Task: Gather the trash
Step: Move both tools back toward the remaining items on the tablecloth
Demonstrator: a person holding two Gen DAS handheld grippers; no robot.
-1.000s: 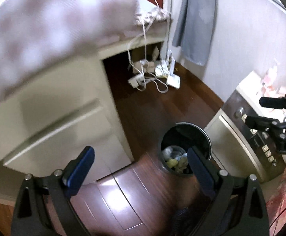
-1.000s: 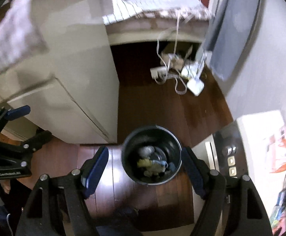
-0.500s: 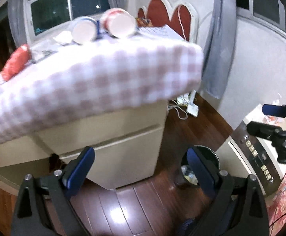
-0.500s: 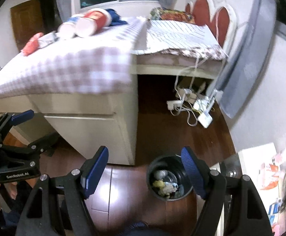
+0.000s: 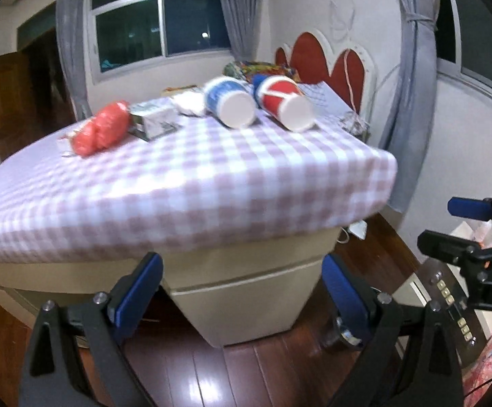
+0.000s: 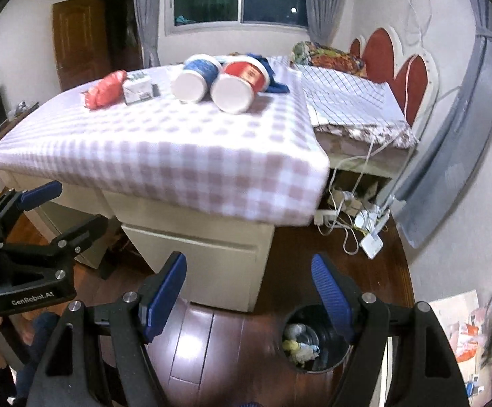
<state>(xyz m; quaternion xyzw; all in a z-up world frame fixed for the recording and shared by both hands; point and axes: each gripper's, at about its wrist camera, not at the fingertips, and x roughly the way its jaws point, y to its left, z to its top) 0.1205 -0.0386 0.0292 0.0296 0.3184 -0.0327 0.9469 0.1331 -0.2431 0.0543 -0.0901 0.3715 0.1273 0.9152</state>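
Both tools, the left tool (image 5: 242,291) and right tool (image 6: 248,291), have lifted from the bin (image 6: 317,339) toward the bed (image 5: 212,176), jaws spread and empty. Remaining trash lies far on the bed: blue cup (image 5: 229,103), red cup (image 5: 285,101), red wrapper (image 5: 98,132), small box (image 5: 152,122). Next pickup likely.

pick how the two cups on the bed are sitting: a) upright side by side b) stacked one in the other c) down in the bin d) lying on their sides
d, the blue cup and the red cup both lie tipped on their sides on the bed, white round ends facing the camera.
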